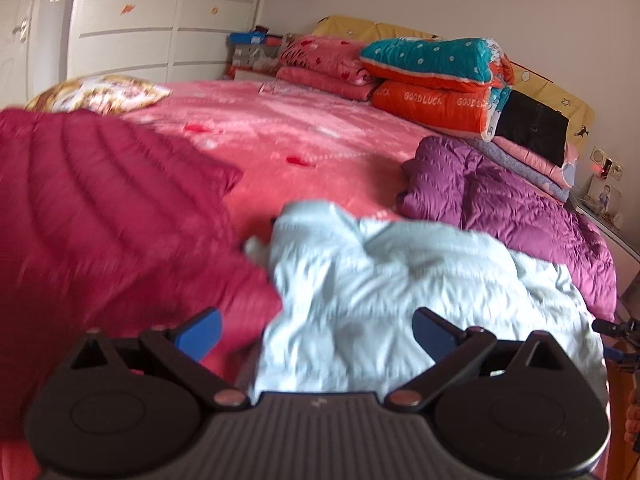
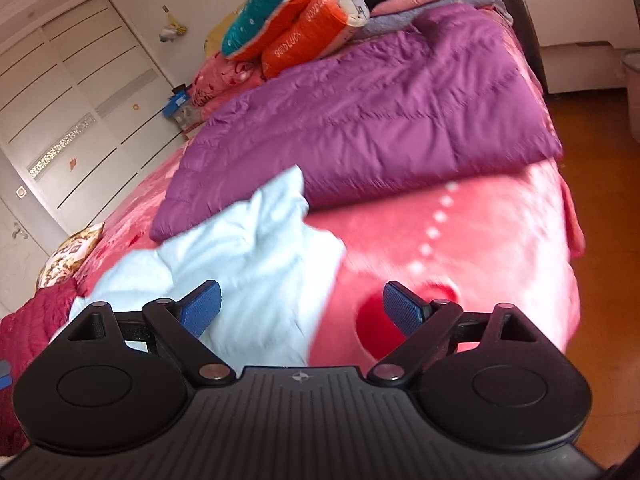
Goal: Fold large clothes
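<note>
A crumpled pale blue garment (image 1: 400, 280) lies on the pink bed, between a dark red quilted jacket (image 1: 100, 208) on its left and a purple quilted jacket (image 1: 512, 204) on its right. My left gripper (image 1: 316, 330) hovers open just above the pale garment's near edge, holding nothing. In the right wrist view the pale blue garment (image 2: 248, 264) sits left of centre and the purple jacket (image 2: 380, 120) lies beyond it. My right gripper (image 2: 302, 308) is open over the garment's right edge and the pink bedspread (image 2: 480, 248).
Folded quilts (image 1: 436, 76) and pillows are stacked at the head of the bed. A patterned pillow (image 1: 100, 94) lies at the far left. White wardrobe doors (image 1: 132, 20) stand behind. A white nightstand (image 2: 576, 28) and orange floor (image 2: 600, 240) are to the bed's right.
</note>
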Available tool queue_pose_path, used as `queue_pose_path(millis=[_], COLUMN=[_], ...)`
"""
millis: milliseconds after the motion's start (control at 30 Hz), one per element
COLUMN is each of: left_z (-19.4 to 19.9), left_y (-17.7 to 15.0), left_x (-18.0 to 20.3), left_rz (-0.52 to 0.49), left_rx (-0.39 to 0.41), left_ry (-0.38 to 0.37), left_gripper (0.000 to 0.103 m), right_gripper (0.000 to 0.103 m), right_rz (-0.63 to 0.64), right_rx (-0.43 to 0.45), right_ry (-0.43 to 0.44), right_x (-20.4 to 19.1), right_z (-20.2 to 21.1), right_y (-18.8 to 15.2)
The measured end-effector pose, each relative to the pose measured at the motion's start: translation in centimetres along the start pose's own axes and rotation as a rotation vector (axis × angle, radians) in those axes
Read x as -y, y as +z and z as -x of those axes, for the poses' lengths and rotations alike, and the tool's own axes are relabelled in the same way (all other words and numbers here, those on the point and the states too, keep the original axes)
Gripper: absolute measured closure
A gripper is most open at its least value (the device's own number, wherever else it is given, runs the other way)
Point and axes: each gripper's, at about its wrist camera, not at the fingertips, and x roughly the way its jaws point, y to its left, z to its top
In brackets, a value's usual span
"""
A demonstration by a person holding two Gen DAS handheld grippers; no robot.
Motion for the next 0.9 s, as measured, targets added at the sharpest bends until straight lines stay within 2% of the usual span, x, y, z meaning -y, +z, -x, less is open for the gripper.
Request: queue_pose_path(millis=[133, 333, 533, 633, 767, 900], left_z=[1.9, 4.6, 6.7, 6.4, 4.9, 3.0], left_y=[-2.6, -5.4, -6.4, -7.2, -8.2, -8.7], left_x=[-1.0, -1.5, -1.7, -2.4, -3.4, -4.0], left_rz=[0.072, 0.122, 0.149, 0.205, 0.319, 0.434], left_rx=[-0.035, -0.068, -0.055, -0.062, -0.095, -0.111], left_ry=[-0.019, -0.043, -0.081, -0.097, -0.126, -0.168], left_gripper=[0.002, 0.003, 0.003, 0.003, 0.004, 0.006], right_gripper=[0.0, 0.0, 0.0, 0.0, 0.0, 0.0], right_rz=[-0.077, -0.132, -0.131, -0.138, -0.28, -0.477], right_rx=[-0.036, -0.049, -0.096, -0.099, -0.104, -0.128], right_ry=[0.054, 0.139, 0.128, 0.122, 0.165, 0.278], right_x=[1.2, 0.2, -1.3, -1.9, -1.2, -0.2], right_z=[1.7, 4.6, 6.3, 7.1, 8.1, 7.9], right_y=[-1.8, -4.6, -7.1, -7.9, -9.4, -11.4])
